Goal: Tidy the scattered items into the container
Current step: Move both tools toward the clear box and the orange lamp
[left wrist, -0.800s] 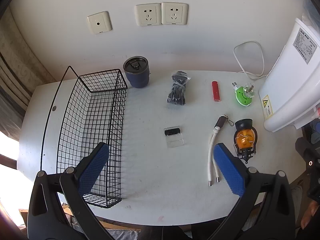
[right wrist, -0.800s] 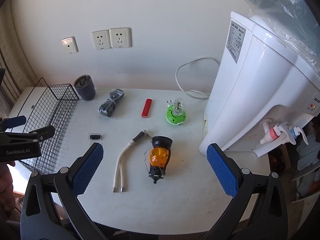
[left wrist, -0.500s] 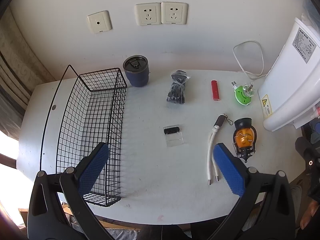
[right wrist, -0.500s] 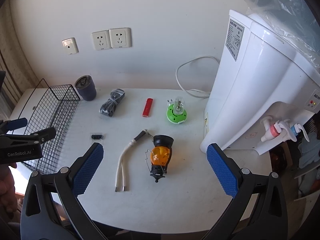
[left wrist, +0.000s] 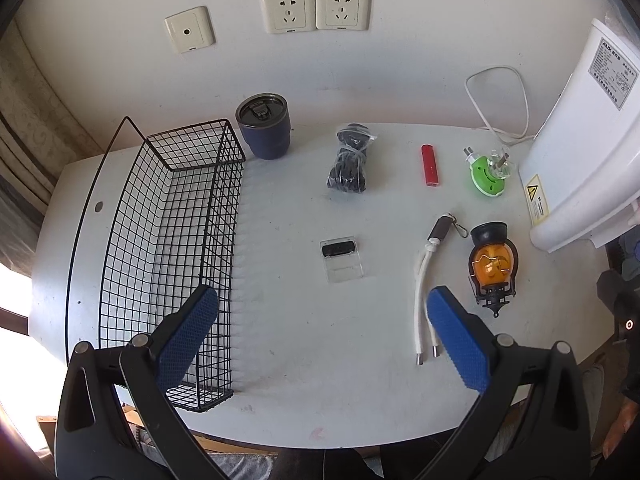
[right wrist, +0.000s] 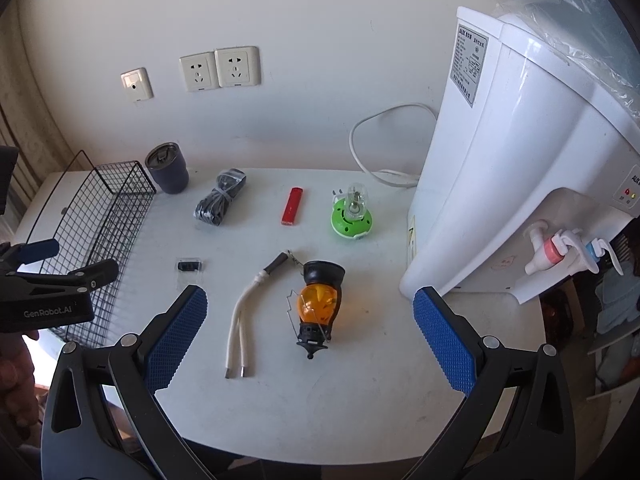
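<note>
An empty black wire basket [left wrist: 168,240] [right wrist: 100,216] stands at the table's left. Scattered on the white table are a bagged black cable [left wrist: 348,160] [right wrist: 220,202], a red lighter [left wrist: 430,164] [right wrist: 292,206], a green plug lamp [left wrist: 488,168] [right wrist: 352,216], an orange lantern [left wrist: 492,268] [right wrist: 320,306], a white cord [left wrist: 426,280] [right wrist: 248,308] and a small black part in a clear case [left wrist: 340,256] [right wrist: 189,266]. My left gripper [left wrist: 320,328] is open and empty above the front of the table. My right gripper [right wrist: 310,336] is open and empty over the lantern.
A dark blue lidded cup [left wrist: 264,126] [right wrist: 166,168] stands behind the basket. A white water dispenser [right wrist: 520,160] [left wrist: 580,140] fills the table's right side, its white power cord [right wrist: 380,148] looped at the wall. Wall sockets [left wrist: 316,10] are above.
Both grippers have shifted slightly; the views moved a little closer to the table. Nothing on the table has moved.
</note>
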`<state>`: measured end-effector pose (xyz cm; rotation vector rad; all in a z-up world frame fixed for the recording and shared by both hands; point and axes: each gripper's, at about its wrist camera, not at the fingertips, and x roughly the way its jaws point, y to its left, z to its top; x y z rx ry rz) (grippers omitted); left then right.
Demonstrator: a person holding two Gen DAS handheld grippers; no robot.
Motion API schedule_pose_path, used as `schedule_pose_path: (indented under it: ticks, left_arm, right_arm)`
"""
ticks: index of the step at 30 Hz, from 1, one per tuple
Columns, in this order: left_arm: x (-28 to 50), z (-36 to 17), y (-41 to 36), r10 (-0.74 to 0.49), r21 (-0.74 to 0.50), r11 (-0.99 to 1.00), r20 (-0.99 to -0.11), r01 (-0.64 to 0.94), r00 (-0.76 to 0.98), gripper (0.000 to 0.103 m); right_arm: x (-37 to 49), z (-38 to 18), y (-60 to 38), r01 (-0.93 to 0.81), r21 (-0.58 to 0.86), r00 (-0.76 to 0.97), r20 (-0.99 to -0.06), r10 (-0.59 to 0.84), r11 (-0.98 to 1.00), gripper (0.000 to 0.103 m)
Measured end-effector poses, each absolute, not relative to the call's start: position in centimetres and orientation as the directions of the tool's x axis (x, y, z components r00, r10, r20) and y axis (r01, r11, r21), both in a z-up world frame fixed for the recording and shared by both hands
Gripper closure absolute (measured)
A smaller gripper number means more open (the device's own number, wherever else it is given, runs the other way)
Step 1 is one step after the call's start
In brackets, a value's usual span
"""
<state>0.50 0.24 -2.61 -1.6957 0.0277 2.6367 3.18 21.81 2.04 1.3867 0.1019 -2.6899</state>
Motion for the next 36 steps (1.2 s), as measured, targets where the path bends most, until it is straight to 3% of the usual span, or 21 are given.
schedule_pose_path:
  ticks: [6,36]
  left_arm:
    - [0.2,-4.0,0.4,0.025,-0.022,-1.0,-0.916,-0.012,-0.401,0.0]
    - [-5.3,-14.7,1.0,-0.041,0.044,-0.999,-0.957,-0.003,-0.286,0.0]
  right_arm:
    - [2.7,0.7,22.1,0.125,-0.004,-0.551,-0.832,-0.066,-0.992,0.0]
    - [-2.8,-8.6,23.4,0.043,0.02,-0.421,-0.906,-0.036,-0.999,0.001]
